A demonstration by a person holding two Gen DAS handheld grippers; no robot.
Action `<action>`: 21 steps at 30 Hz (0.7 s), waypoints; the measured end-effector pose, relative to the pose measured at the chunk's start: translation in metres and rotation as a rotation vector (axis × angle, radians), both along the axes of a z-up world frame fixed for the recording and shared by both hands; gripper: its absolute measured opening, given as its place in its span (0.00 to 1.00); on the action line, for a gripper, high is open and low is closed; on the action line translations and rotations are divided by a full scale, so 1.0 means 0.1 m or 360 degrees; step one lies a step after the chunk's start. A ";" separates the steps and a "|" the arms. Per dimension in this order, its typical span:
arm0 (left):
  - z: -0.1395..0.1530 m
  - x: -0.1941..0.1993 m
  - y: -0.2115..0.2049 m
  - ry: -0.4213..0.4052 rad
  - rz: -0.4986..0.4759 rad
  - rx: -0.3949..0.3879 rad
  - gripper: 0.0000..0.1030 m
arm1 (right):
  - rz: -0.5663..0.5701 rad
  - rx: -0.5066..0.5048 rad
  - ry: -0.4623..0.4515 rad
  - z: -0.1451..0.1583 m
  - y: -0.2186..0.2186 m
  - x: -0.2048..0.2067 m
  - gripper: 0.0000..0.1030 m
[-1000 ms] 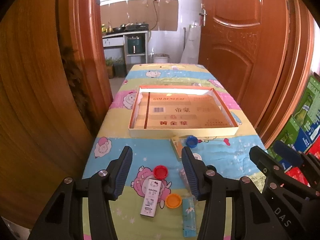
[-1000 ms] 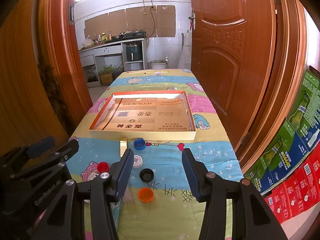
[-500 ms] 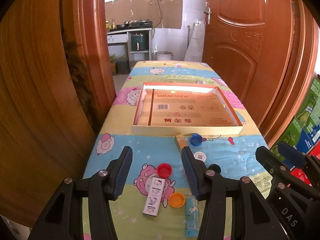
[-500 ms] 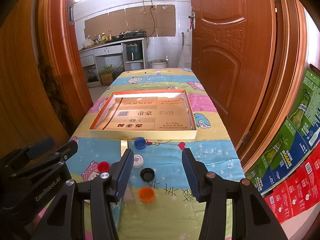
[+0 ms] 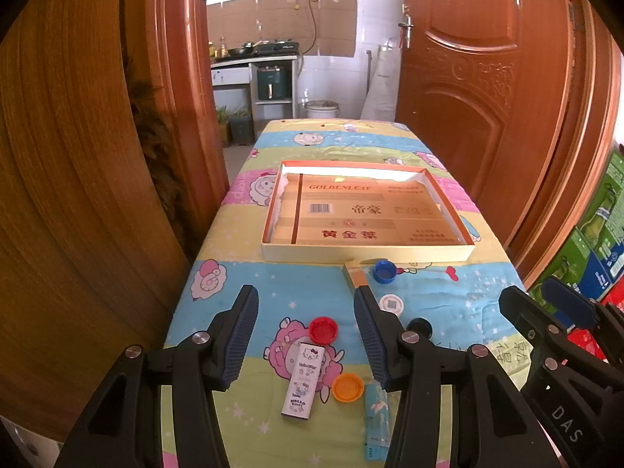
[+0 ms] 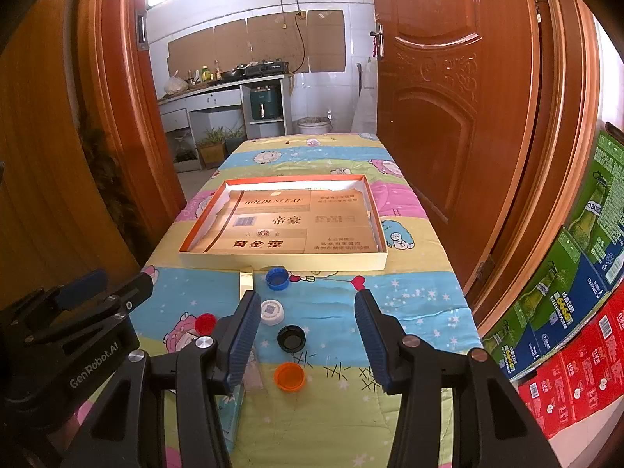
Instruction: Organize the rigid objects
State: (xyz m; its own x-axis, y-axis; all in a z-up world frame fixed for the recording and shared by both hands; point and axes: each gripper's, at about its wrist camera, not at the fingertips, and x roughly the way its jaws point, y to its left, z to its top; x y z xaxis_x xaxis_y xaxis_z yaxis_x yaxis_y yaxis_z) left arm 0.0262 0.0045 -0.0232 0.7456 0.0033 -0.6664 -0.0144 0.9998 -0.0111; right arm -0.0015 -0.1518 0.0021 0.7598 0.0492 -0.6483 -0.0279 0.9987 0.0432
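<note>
A shallow cardboard box lid [image 5: 366, 254] [image 6: 280, 262] lies open in the middle of the cartoon-print table. In front of it lie loose caps: blue [image 5: 384, 271] [image 6: 277, 278], white [image 5: 391, 304] [image 6: 272, 311], black [image 6: 291, 338], red [image 5: 323, 329] [image 6: 205, 323] and orange [image 5: 347, 387] [image 6: 289, 376]. A Hello Kitty pack [image 5: 303, 379], a gold pack [image 5: 354, 273] and a blue pack [image 5: 376, 417] lie among them. My left gripper [image 5: 306, 335] hangs open above the red cap and the Hello Kitty pack. My right gripper [image 6: 308, 337] hangs open above the black cap.
Wooden doors [image 6: 440, 117] flank the table on both sides. Stacked beer cartons [image 6: 577, 292] stand at the right. A kitchen counter [image 6: 222, 89] shows beyond the doorway. The table's left edge [image 5: 202, 273] drops off beside the wooden panel.
The left wrist view has pulled back and tilted up slightly, so the box lid sits a little farther away. The right gripper has barely moved. Both grippers stay open.
</note>
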 end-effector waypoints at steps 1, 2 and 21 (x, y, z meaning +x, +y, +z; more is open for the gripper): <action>0.00 0.00 0.00 0.0001 0.0002 -0.0001 0.51 | 0.0001 0.0001 0.0002 0.00 0.00 0.00 0.48; 0.00 0.00 0.00 0.0001 0.0000 0.0000 0.51 | 0.0002 0.0002 0.0004 0.01 -0.01 0.00 0.48; 0.00 -0.02 -0.01 0.0011 -0.0011 -0.0009 0.51 | 0.0017 0.0004 0.0008 0.00 -0.03 -0.01 0.48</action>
